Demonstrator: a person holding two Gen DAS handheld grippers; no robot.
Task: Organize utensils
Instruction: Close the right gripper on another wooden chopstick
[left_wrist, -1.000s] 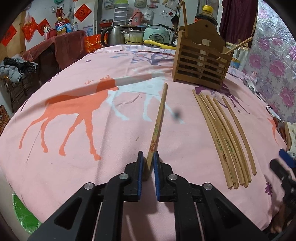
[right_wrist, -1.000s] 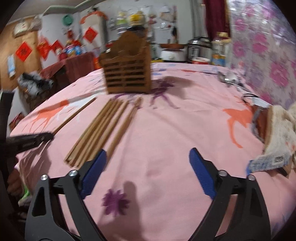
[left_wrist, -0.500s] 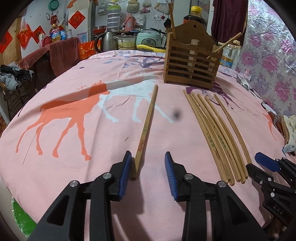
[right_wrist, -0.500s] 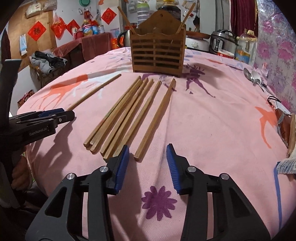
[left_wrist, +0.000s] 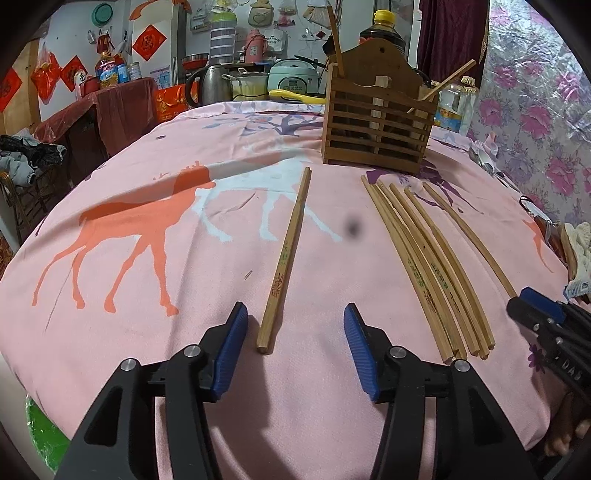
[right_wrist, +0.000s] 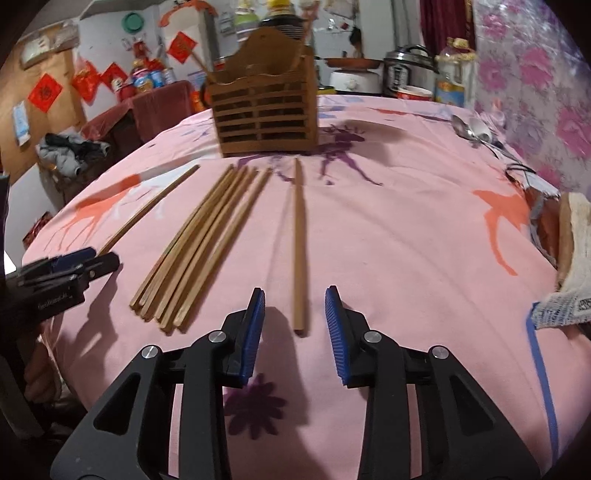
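A wooden slatted utensil holder stands at the far side of the pink cloth and shows in the right wrist view too, with two chopsticks in it. My left gripper is open, its jaws either side of the near end of a single chopstick lying on the cloth. My right gripper is open around the near end of another lone chopstick. A bundle of several chopsticks lies between the two, also in the left wrist view.
Spoons lie at the far right of the table. A cloth and packet sit at the right edge. Kettles, cookers and bottles stand behind the table. The table edge curves close below both grippers.
My left gripper opened and let go of the single chopstick, which now lies on the cloth. My right gripper narrowed and moved left, lining up around the rightmost chopstick.
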